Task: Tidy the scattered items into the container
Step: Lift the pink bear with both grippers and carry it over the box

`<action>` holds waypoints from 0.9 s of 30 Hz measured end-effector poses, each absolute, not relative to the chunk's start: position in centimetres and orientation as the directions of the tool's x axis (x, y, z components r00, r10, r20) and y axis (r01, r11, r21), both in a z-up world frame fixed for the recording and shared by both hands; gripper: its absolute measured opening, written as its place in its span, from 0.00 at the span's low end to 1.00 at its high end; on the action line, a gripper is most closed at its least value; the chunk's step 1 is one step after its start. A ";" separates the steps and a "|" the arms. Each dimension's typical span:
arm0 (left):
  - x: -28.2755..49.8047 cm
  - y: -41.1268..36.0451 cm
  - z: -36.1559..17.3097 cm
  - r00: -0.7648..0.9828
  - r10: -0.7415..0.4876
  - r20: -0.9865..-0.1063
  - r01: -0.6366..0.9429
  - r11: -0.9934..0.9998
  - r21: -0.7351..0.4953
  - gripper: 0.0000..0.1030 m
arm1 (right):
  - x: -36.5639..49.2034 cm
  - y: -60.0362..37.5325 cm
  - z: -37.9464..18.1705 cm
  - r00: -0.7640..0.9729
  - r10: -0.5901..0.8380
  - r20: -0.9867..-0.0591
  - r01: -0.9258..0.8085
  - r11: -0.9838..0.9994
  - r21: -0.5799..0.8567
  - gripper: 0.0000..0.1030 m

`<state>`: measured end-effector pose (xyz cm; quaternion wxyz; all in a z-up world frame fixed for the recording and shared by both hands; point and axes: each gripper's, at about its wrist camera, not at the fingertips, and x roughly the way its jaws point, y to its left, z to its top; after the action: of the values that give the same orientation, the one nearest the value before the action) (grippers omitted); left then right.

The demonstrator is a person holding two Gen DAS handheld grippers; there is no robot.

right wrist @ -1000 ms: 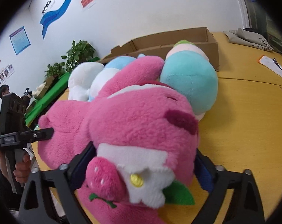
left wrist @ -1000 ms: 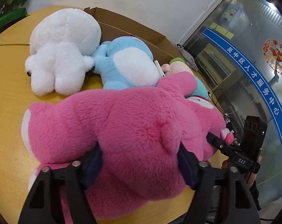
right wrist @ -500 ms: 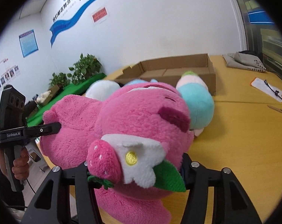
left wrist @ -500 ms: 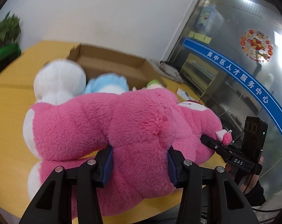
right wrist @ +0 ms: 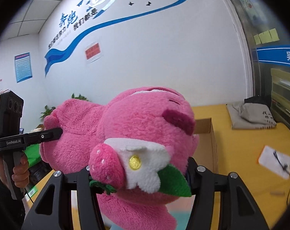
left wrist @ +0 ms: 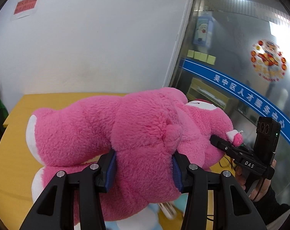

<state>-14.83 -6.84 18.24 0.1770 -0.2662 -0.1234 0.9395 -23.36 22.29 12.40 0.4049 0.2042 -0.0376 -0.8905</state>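
Observation:
A big pink plush bear (left wrist: 145, 126) hangs in the air above the yellow table (left wrist: 14, 153), carried by both grippers. My left gripper (left wrist: 144, 170) is shut on its body, blue pads sunk into the fur. My right gripper (right wrist: 139, 174) is shut on its head, behind the strawberry and white flower on the pink bear (right wrist: 145, 122). The open cardboard box (right wrist: 207, 128) shows just behind the head. Each gripper is also seen from the other side, pressed into the plush: the right gripper (left wrist: 216, 140) and the left gripper (right wrist: 55, 132).
A blurred light blue plush (left wrist: 150, 216) lies on the table under the bear. A grey bag (right wrist: 254, 115) and a white sheet with a pen (right wrist: 275, 161) lie to the right of the box. Green plants (right wrist: 49, 111) stand by the wall at left.
Both grippers closed on the pink bear and lifted it off the table. The white and blue plush toys and most of the box have dropped out of sight below.

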 end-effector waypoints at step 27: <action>-40.2 -8.4 6.4 -0.591 0.278 -0.757 -0.112 -0.958 -0.264 0.68 | -51.6 14.5 0.3 -0.452 -0.498 -0.740 0.427 -0.849 0.311 0.87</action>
<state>-40.24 -8.39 6.37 0.1099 -0.4385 -0.0946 0.8870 -51.62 14.46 0.26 0.2717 0.4473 -0.0396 -0.8512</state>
